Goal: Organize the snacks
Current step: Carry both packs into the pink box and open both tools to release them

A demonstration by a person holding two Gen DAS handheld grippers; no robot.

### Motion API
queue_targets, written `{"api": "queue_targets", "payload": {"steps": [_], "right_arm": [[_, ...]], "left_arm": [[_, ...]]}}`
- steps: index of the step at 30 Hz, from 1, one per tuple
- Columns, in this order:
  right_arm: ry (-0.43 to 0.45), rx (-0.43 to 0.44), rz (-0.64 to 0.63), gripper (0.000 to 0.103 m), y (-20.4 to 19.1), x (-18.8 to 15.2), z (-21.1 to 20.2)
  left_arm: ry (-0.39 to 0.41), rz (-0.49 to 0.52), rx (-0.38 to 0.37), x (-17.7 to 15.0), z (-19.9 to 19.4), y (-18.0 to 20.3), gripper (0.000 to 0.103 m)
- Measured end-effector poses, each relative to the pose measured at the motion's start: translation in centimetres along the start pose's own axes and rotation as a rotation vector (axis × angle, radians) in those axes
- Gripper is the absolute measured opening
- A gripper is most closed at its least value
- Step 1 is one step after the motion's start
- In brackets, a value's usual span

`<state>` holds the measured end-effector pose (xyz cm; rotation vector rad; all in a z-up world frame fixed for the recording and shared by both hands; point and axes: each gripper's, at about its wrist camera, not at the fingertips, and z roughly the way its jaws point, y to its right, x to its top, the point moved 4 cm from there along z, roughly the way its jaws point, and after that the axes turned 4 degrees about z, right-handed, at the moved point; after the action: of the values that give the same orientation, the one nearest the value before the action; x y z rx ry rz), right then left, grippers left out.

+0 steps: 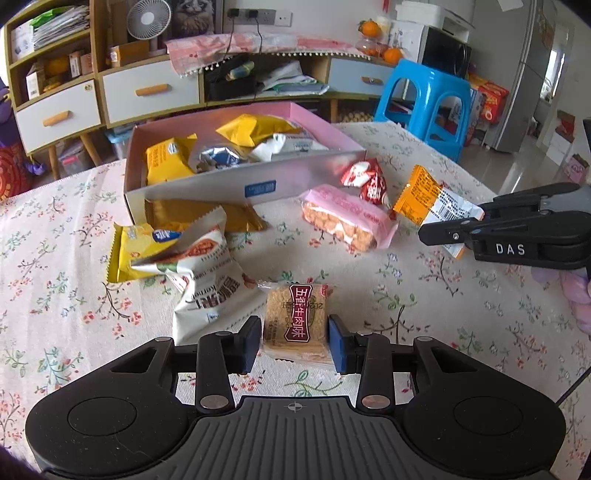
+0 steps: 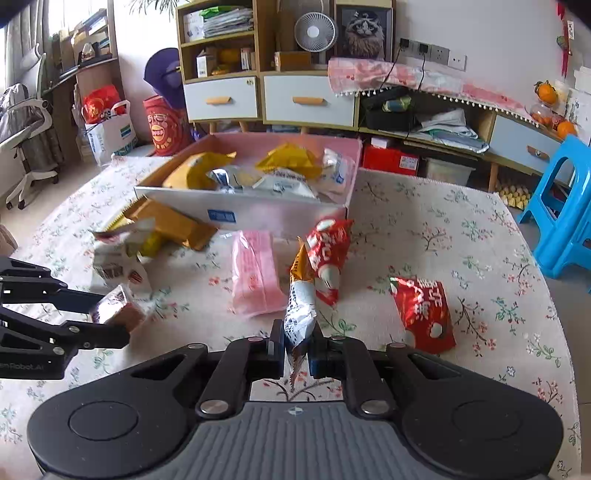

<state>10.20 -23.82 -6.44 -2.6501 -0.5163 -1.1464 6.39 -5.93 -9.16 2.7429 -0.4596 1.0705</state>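
Beyond the tongs stands a shelf cabinet (image 2: 258,74) bearing a white fan (image 2: 316,31); a blue stool (image 1: 424,107) sits right.

- The gold packet (image 1: 207,218) at ten o'clock of the left view is lying partly hidden behind the white packet (image 1: 207,280).
- A blue stool (image 2: 565,218) is running off the right view's three o'clock edge.

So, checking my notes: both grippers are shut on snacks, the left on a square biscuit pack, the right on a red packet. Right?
Not quite. The right gripper pinches an orange-and-white packet, as the right wrist view shows. The left gripper does hold the square biscuit pack.
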Motion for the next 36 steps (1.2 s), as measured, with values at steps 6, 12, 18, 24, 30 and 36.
{"api": "queue_targets", "payload": {"steps": [6,12,18,24,30,36], "right_arm": [[0.016,0.029,0.0,0.0,-1.6,0.7,-0.8],[0.039,0.048,-0.015,0.0,-2.8,2.0,-1.4],[0.057,0.046,-0.018,0.0,-3.4,3.7,-1.1],[0.072,0.027,0.009,0.0,-3.6,6.0,-0.2],[0.107,0.02,0.078,0.0,-2.6,8.5,0.5],[0.112,0.007,0.12,0.0,-1.1,10.2,2.4]], "left_arm": [[0.012,-0.02,-0.001,0.8,-0.6,0.1,0.035],[0.032,-0.053,-0.007,2.1,-1.4,-0.1,0.035],[0.06,-0.083,0.003,3.7,-1.8,-0.8,0.035],[0.072,-0.11,0.037,5.2,-1.3,-1.5,0.035],[0.082,-0.113,0.055,7.6,-0.8,-2.0,0.035],[0.088,-0.079,0.078,10.6,1.1,-2.9,0.035]]}}
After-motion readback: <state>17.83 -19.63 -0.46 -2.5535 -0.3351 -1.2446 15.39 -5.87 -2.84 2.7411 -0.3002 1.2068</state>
